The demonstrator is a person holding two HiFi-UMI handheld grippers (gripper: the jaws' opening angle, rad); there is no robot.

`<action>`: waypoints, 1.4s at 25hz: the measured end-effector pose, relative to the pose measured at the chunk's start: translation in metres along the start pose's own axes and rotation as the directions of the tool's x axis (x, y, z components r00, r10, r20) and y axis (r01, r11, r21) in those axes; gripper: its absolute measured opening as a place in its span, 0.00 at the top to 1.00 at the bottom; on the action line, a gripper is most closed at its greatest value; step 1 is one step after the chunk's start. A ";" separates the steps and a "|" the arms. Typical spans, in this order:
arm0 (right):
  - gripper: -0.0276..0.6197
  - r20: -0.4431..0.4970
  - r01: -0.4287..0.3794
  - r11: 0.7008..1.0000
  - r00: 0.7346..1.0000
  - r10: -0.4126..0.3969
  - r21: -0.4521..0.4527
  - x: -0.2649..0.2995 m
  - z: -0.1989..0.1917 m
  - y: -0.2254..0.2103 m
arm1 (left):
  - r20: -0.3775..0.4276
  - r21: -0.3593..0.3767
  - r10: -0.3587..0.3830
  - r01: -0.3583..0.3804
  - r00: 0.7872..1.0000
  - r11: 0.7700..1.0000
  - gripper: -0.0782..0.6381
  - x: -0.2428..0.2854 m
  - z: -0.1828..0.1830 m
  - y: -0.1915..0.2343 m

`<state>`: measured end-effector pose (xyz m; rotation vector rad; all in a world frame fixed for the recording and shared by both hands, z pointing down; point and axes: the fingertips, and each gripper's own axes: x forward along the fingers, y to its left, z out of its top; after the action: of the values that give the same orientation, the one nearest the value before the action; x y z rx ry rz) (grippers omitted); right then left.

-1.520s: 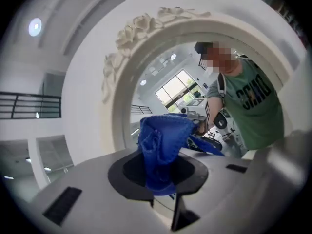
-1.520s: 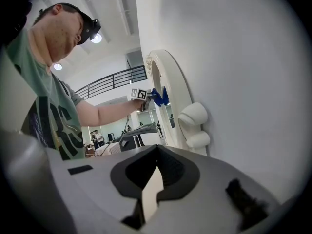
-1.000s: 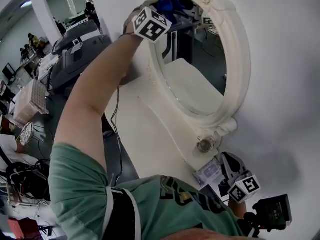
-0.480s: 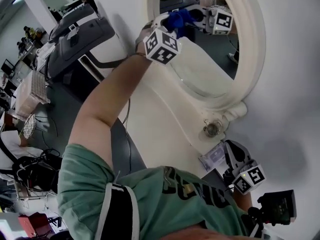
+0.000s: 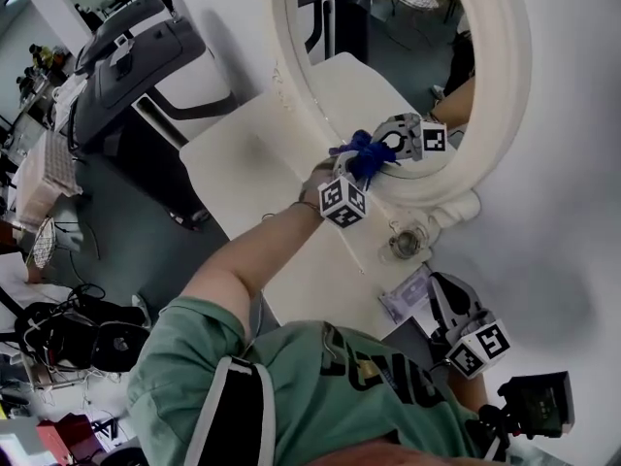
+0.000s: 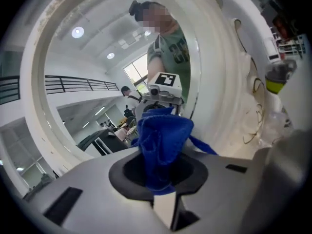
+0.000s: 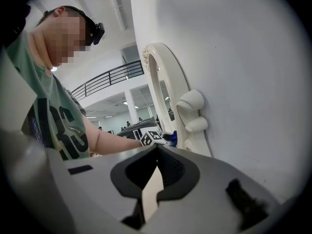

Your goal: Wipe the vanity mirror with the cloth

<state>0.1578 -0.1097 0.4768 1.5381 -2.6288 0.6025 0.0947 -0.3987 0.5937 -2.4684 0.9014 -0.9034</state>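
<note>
The vanity mirror (image 5: 388,76) has a white ornate oval frame (image 5: 505,95) and leans against a white wall on a white table (image 5: 243,163). My left gripper (image 5: 361,168) is shut on a bunched blue cloth (image 5: 367,153), which is pressed to the lower part of the glass next to the frame. The left gripper view shows the cloth (image 6: 163,140) standing out of the shut jaws of the left gripper (image 6: 163,191), with its reflection right behind. My right gripper (image 5: 448,309) is low at the right, shut on nothing, off the mirror (image 7: 163,96).
A small round glass jar (image 5: 403,244) and a clear packet (image 5: 406,304) lie on the table below the frame. A yellow-capped bottle (image 6: 278,79) stands to the right of the mirror. A grey machine (image 5: 136,56) sits beyond the table, and a black device (image 5: 534,406) is at bottom right.
My left gripper has carried the cloth from the top of the mirror down across the glass to its lower edge. The right gripper has stayed put.
</note>
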 end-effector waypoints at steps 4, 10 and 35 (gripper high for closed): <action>0.94 0.015 0.004 1.000 1.000 -0.005 0.020 0.002 0.002 -0.005 | 0.008 -0.002 -0.020 0.020 1.000 1.000 0.78 0.007 -0.005 -0.003; 0.94 0.033 0.003 1.000 0.999 -0.002 -0.014 0.003 0.007 -0.006 | -0.006 -0.051 -0.083 0.082 0.997 0.995 0.78 0.008 -0.009 -0.002; 0.94 0.121 0.000 1.000 0.993 0.002 -0.015 -0.013 0.017 -0.007 | 0.281 0.044 0.492 -0.523 0.824 0.851 0.78 -0.156 0.272 0.397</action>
<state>0.1733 -0.1083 0.4601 1.6190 -2.7146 0.5035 0.0102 -0.5534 0.1198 -2.0169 1.2789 -0.4183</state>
